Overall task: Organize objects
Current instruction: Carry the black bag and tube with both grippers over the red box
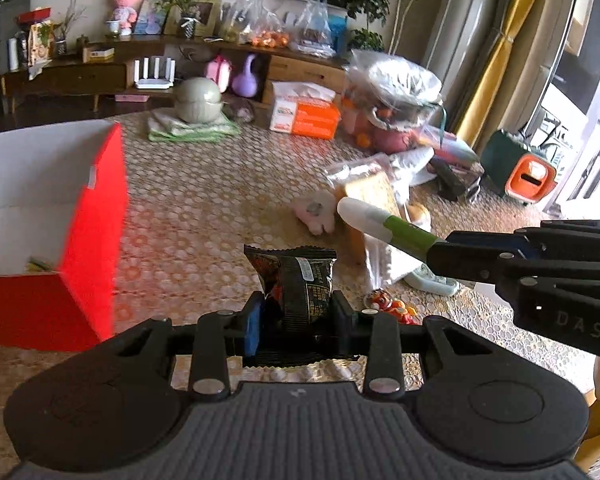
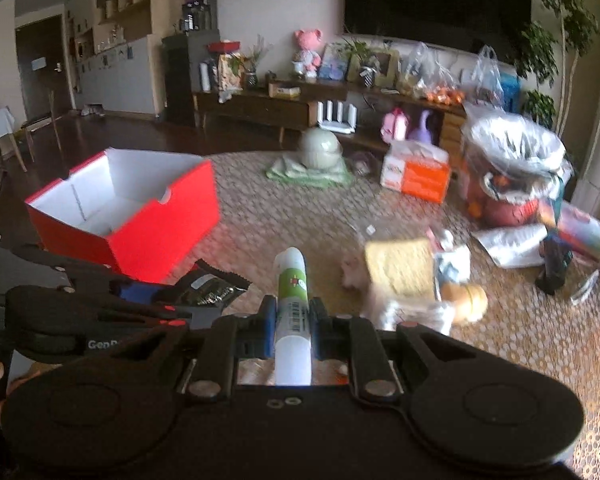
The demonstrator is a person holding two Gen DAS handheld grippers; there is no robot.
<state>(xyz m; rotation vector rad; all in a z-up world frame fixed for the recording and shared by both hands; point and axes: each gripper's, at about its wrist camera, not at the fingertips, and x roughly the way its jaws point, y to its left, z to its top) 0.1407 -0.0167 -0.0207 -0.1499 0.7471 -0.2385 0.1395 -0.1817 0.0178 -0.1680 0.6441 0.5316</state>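
The left gripper (image 1: 296, 312) is closed on a dark snack packet (image 1: 296, 280), held above the patterned mat (image 1: 204, 208), just right of the open red box (image 2: 140, 208). The right gripper (image 2: 292, 320) clamps a green-white tube (image 2: 293, 280) pointing forward. Between box and the clutter around the bread bag (image 2: 400, 268) the mat is free.

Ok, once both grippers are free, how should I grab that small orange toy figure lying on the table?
Both are busy now: the left gripper holds the snack packet, the right gripper the tube. The orange toy figure lies flat beside the left gripper's fingers. Come straight down from above and close across its narrow middle; its low, lying pose likely leaves no side entry.
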